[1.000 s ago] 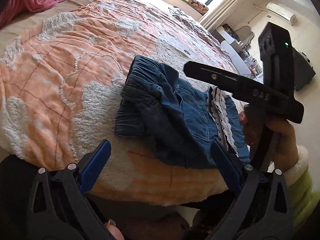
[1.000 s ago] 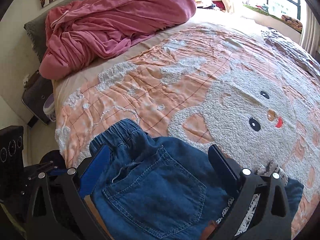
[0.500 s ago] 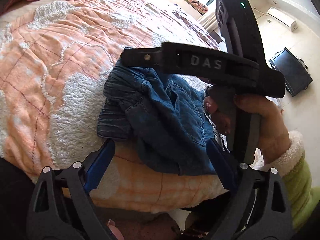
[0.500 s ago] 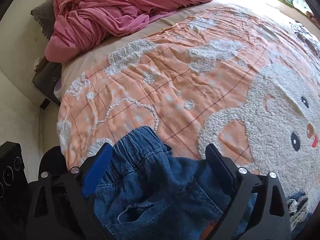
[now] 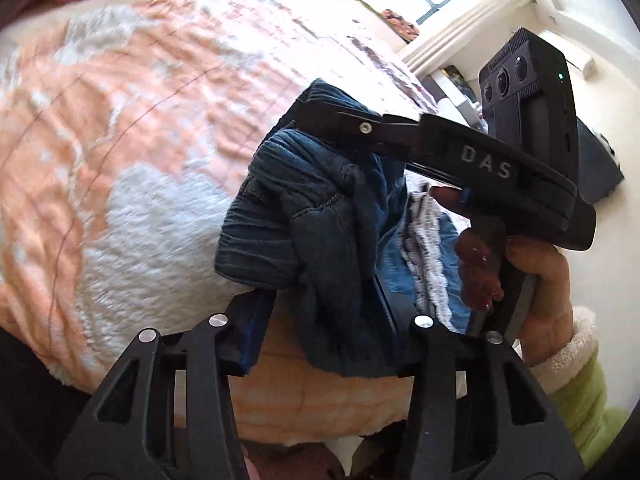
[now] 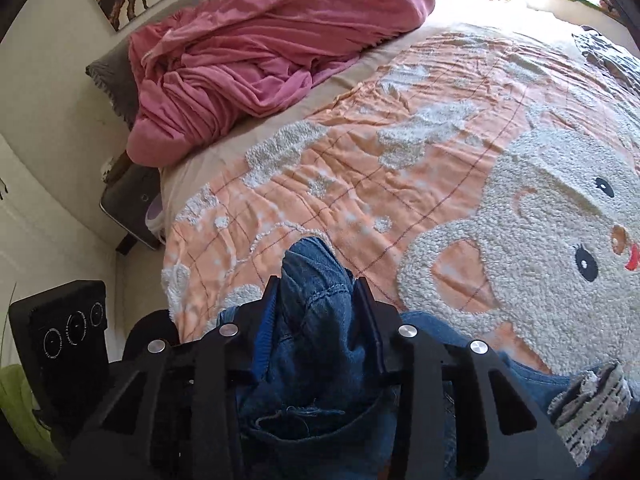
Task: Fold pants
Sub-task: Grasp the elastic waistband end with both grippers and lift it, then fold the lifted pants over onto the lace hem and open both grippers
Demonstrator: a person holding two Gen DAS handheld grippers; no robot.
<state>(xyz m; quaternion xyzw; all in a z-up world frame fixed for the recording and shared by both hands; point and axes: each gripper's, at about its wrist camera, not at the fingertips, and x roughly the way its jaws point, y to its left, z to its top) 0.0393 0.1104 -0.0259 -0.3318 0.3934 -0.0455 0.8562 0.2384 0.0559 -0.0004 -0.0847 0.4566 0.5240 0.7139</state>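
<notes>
Now both grippers, left (image 5: pixel 320 312) and right (image 6: pixel 316 316), are closing, each with bunched denim pants (image 5: pixel 320 216) between its jaws, on the orange bedspread (image 6: pixel 400 160).

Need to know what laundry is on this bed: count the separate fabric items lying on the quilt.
2. The denim pants lie at the quilt's near edge, bunched between both grippers' closing jaws. The pink blanket is heaped at the head of the bed. More may lie out of view.
</notes>
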